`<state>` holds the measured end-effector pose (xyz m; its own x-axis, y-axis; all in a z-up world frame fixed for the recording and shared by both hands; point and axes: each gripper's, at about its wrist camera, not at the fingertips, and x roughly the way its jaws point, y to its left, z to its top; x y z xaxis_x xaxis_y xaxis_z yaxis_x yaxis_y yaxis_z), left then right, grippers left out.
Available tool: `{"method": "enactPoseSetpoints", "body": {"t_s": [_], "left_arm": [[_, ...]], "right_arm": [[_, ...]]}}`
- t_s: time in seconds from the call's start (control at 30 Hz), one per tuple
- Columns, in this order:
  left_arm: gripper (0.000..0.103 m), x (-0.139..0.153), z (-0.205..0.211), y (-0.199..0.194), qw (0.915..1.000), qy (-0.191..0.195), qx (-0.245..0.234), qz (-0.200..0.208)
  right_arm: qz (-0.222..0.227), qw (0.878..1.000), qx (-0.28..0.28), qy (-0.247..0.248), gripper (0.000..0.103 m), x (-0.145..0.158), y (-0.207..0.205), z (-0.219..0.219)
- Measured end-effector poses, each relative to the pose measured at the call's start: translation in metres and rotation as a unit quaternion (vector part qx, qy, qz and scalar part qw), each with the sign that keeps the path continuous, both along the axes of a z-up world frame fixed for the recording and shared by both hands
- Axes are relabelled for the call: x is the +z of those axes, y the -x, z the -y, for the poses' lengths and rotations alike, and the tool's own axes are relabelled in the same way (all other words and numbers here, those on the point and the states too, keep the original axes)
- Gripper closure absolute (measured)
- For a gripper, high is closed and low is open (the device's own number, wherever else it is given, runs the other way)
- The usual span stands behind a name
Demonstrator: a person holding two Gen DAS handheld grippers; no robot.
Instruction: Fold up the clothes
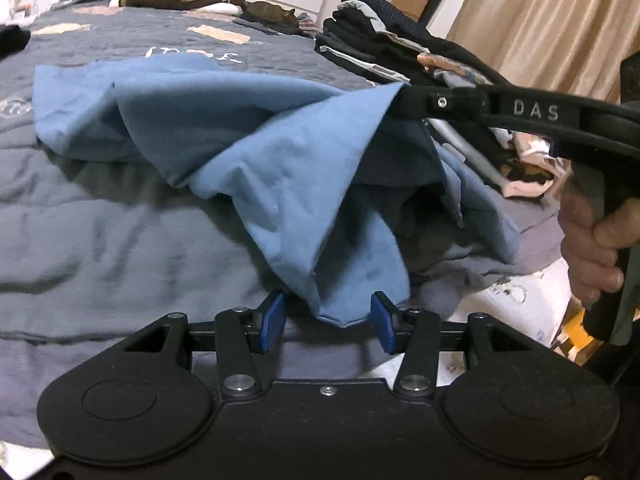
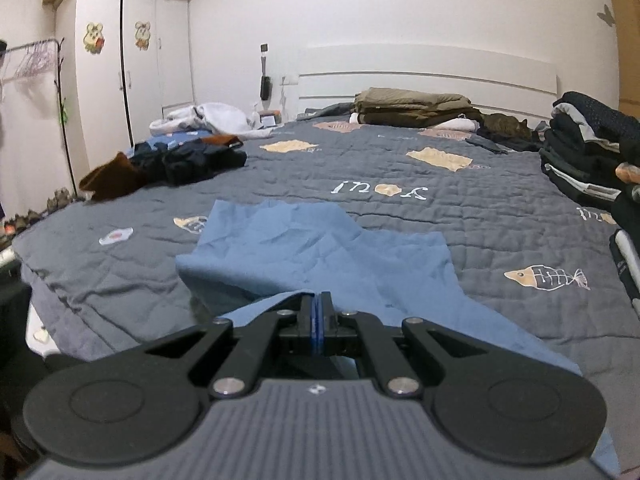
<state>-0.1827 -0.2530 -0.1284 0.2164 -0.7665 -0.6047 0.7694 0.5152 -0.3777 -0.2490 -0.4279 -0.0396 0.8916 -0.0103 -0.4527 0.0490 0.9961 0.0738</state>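
Left tool (image 1: 327, 322): black two-finger tool with blue pads (image 1: 273, 320), nearest the lens in the left wrist view; the fingers stand spread, and a hanging corner of the cloth dips into the gap between them, with neither pad pressing on it.
Right tool (image 2: 319, 312): black two-finger tool with blue pads, nearest the lens in the right wrist view; the fingers are pressed together, pinching an edge of the cloth.
Right tool from the left view (image 1: 404, 98): it reaches in from the right edge, its tip holding a raised corner of the cloth above the bed; a person's hand (image 1: 592, 240) grips its handle.
Blue cloth garment (image 1: 256, 148): light blue, soft and creased; one end is lifted into a peak at the right tool, folds drape down from there, and the far end lies flat on the bed.
Bed cover (image 2: 460, 220): grey quilted cover with beige patches, fish drawings and white lettering; it carries the garment.
Dark pile, right side (image 2: 588, 148): a stack of black and grey folded clothes at the bed's right edge, beyond the garment.
Dark heap, left side (image 2: 188, 160): loose navy and brown clothes on the far left of the bed.
Olive stack (image 2: 412, 106): folded olive and brown clothes by the white headboard (image 2: 428, 76).
Wardrobe (image 2: 120, 52): white, two doors with cartoon stickers, against the far wall on the left.
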Motion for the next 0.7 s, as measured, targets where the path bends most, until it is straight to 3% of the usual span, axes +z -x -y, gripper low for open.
{"method": "enactPoseSetpoints", "body": {"t_s": [0.13,0.17,0.23,0.27,0.4,0.53,0.7], "left_arm": [[0.059,-0.006,0.008,-0.002,0.9994,0.01,0.008,-0.031],[0.063,-0.008,0.009,-0.003,0.9993,0.01,0.01,-0.036],[0.08,-0.011,0.01,-0.006,0.9989,0.01,0.013,-0.045],[0.094,-0.012,0.012,-0.007,0.9989,0.007,0.009,-0.045],[0.099,-0.004,0.017,-0.004,0.9999,-0.011,-0.009,-0.005],[0.1,0.013,0.016,0.0,0.9936,-0.061,-0.025,0.092],[0.1,0.038,-0.002,-0.008,0.9668,-0.125,-0.021,0.222]], "right_arm": [[0.007,1.0,-0.002,-0.009,0.102,0.002,0.002,0.0],[0.008,1.0,-0.002,-0.009,0.102,0.002,0.002,0.0],[0.009,1.0,-0.004,-0.009,0.102,0.002,0.002,0.002],[0.011,1.0,-0.007,-0.011,0.102,0.002,0.002,0.003],[0.021,0.999,-0.022,-0.023,0.102,0.002,0.005,0.01],[0.038,0.998,-0.043,-0.038,0.102,0.006,0.01,0.017],[0.053,0.996,-0.052,-0.054,0.102,0.011,0.013,0.018]]}}
